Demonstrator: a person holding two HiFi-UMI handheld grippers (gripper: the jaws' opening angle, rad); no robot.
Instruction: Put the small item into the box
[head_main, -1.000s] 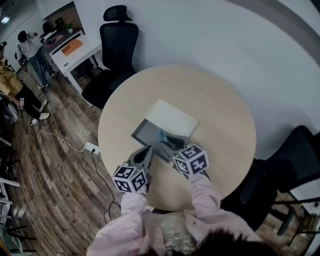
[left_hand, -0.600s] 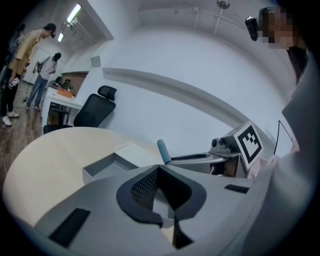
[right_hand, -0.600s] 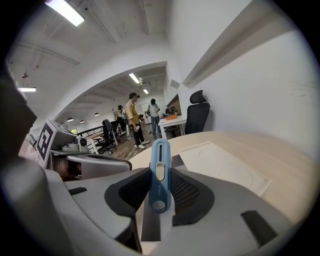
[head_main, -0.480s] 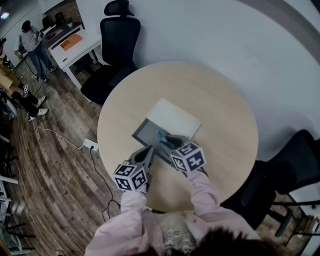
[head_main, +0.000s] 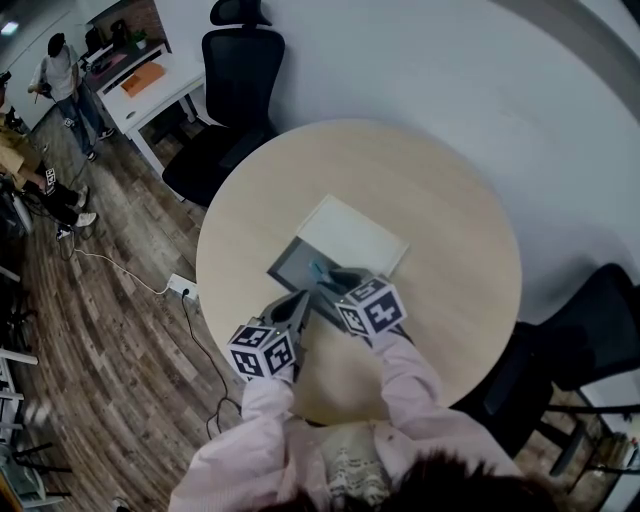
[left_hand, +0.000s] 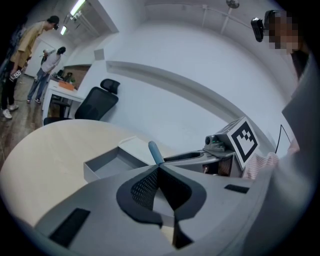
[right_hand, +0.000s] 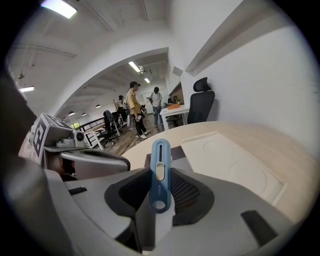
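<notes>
A small blue cutter (right_hand: 160, 175) stands upright between the pads of my right gripper (right_hand: 159, 192), which is shut on it. In the head view the cutter (head_main: 318, 270) hangs over the near right part of the open grey box (head_main: 296, 266), and the right gripper (head_main: 328, 281) reaches in from the near side. The box's white lid (head_main: 352, 237) lies just behind it. My left gripper (head_main: 297, 302) rests at the box's near edge. Its jaws (left_hand: 159, 168) meet with nothing between them. From the left gripper view the cutter (left_hand: 155, 151) shows above the box (left_hand: 107, 162).
The round wooden table (head_main: 440, 200) carries only the box and lid. Black office chairs stand at the far side (head_main: 238, 70) and at the right (head_main: 590, 330). People stand by a white desk (head_main: 150, 95) at far left. A power strip (head_main: 182, 293) lies on the floor.
My right gripper has moved slightly forward and left with the cutter, further over the box. The left gripper has stayed about where it was.
</notes>
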